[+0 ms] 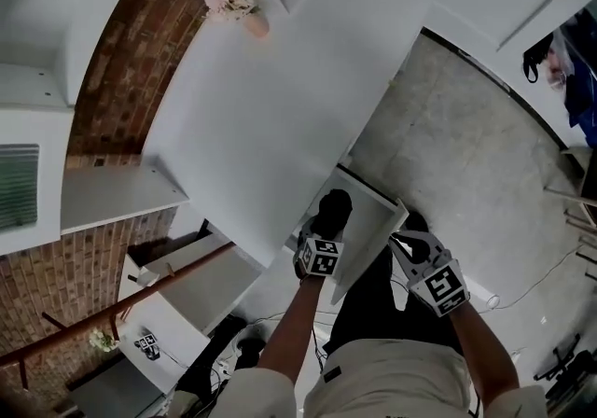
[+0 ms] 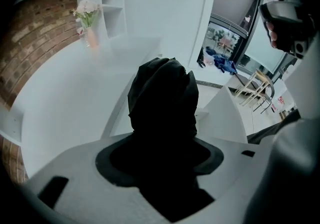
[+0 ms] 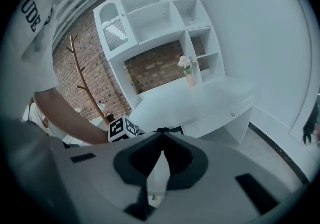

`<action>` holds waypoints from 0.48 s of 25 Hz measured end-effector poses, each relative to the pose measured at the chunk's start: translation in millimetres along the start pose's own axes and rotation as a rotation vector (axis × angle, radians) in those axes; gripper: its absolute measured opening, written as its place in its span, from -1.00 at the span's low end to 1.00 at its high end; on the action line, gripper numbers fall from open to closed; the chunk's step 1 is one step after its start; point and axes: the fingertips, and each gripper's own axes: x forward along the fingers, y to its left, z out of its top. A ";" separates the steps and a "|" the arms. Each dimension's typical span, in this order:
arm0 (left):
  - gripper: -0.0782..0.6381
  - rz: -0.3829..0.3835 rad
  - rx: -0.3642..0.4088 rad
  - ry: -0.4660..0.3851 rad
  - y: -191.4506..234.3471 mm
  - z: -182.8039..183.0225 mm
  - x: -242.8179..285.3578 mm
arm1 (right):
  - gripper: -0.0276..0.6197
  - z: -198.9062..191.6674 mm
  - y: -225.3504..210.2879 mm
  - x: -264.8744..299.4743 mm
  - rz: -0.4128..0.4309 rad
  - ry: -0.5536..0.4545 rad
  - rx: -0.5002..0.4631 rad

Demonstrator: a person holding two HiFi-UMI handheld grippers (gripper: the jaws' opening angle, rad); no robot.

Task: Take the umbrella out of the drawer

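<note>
Pale shirt, dark trousers, a marker-tagged gripper in each hand

The short-sleeved shirt (image 1: 392,390) is off-white with dark block lettering, over black trousers (image 1: 371,306); the left gripper (image 1: 328,225) and right gripper (image 1: 403,241) have light grey shells, black jaw linings and cubes with black-and-white square markers.

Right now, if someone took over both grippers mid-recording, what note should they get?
Left gripper: shut on the folded black umbrella, held over the open drawer.
Right gripper: shut, empty, beside the drawer.
Done: umbrella gripped and apparently clear of the drawer.
Left: carry it away and set it down, perhaps on the white desk.
</note>
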 end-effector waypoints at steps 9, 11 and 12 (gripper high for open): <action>-0.04 0.017 -0.100 -0.163 12.6 23.5 -66.5 | -0.81 32.5 16.1 -7.9 -0.019 -0.011 -0.087; -0.04 0.023 -0.133 -0.194 18.0 26.6 -79.9 | -0.81 42.4 16.7 -7.6 -0.024 -0.012 -0.108; -0.04 0.028 -0.155 -0.215 21.0 29.5 -87.0 | -0.81 48.9 17.3 -7.4 -0.025 -0.014 -0.121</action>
